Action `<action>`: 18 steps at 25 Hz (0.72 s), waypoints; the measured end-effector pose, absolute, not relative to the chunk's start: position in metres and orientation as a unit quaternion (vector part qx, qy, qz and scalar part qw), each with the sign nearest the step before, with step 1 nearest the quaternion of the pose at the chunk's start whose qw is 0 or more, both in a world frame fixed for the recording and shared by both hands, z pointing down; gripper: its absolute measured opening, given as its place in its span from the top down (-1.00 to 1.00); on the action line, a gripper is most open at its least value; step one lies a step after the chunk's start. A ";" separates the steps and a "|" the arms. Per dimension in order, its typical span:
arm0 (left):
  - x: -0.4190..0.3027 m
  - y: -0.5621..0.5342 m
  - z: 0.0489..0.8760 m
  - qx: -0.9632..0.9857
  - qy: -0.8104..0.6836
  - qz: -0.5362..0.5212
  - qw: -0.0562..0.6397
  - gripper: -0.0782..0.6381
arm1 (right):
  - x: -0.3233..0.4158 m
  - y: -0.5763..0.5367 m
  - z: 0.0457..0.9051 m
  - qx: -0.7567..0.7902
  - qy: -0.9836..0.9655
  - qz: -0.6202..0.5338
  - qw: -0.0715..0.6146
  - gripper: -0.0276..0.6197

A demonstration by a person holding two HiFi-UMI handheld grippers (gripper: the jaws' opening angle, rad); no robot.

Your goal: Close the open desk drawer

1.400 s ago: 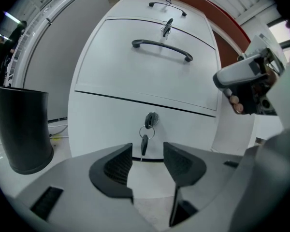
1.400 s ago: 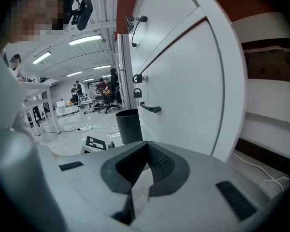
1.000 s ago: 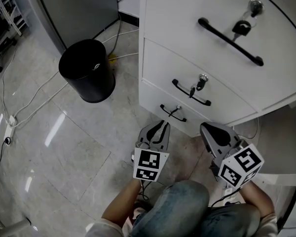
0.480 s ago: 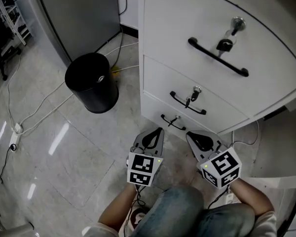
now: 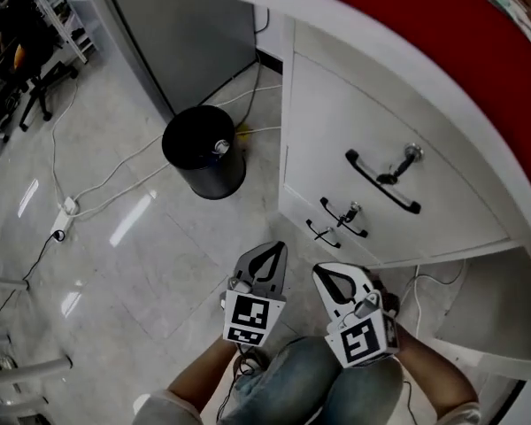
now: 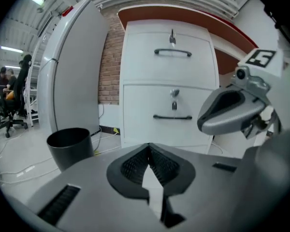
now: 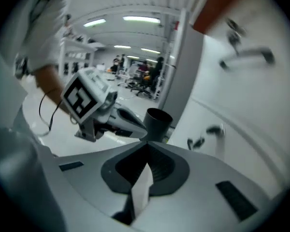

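The white drawer unit [image 5: 336, 140] under the red-topped desk [image 5: 398, 25] has three drawer fronts with black handles, and all sit flush with the cabinet face. The lowest handle [image 5: 322, 233] is nearest my grippers. My left gripper [image 5: 279, 249] hangs above the floor short of that unit, shut on nothing; its own view shows the jaws [image 6: 149, 148] pressed together and the drawer fronts [image 6: 170, 83] straight ahead. To its right, my right gripper [image 5: 323, 273] is also shut and empty [image 7: 146, 146], pointing past the blurred drawer unit [image 7: 241, 105].
A black round bin [image 5: 203, 150] stands on the tiled floor left of the drawers, beside a tall grey cabinet [image 5: 186, 25]. White cables and a power strip [image 5: 62, 220] lie across the floor. The person's jeans-clad knees [image 5: 305, 379] are below the grippers.
Both grippers have drawn back and up from the lowest drawer handle, and the view has pulled away. The left jaws closed. The right gripper rolled over. The drawer fronts look unchanged.
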State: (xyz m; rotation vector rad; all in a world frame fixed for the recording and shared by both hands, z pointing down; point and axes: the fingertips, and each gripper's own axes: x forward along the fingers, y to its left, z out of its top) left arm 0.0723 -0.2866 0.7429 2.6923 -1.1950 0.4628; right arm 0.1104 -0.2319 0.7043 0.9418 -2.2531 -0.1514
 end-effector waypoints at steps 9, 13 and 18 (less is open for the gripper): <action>-0.013 -0.262 0.566 0.870 -0.448 0.172 0.115 0.76 | 0.056 -0.215 0.580 0.384 -0.881 -0.045 0.273 0.92; -0.018 -0.266 0.509 0.868 -0.447 0.178 0.125 0.76 | 0.074 -0.198 0.527 0.396 -0.875 0.002 0.279 0.92; -0.010 -0.255 0.407 0.875 -0.433 0.159 0.149 0.76 | 0.077 -0.182 0.424 0.423 -0.861 0.043 0.281 0.92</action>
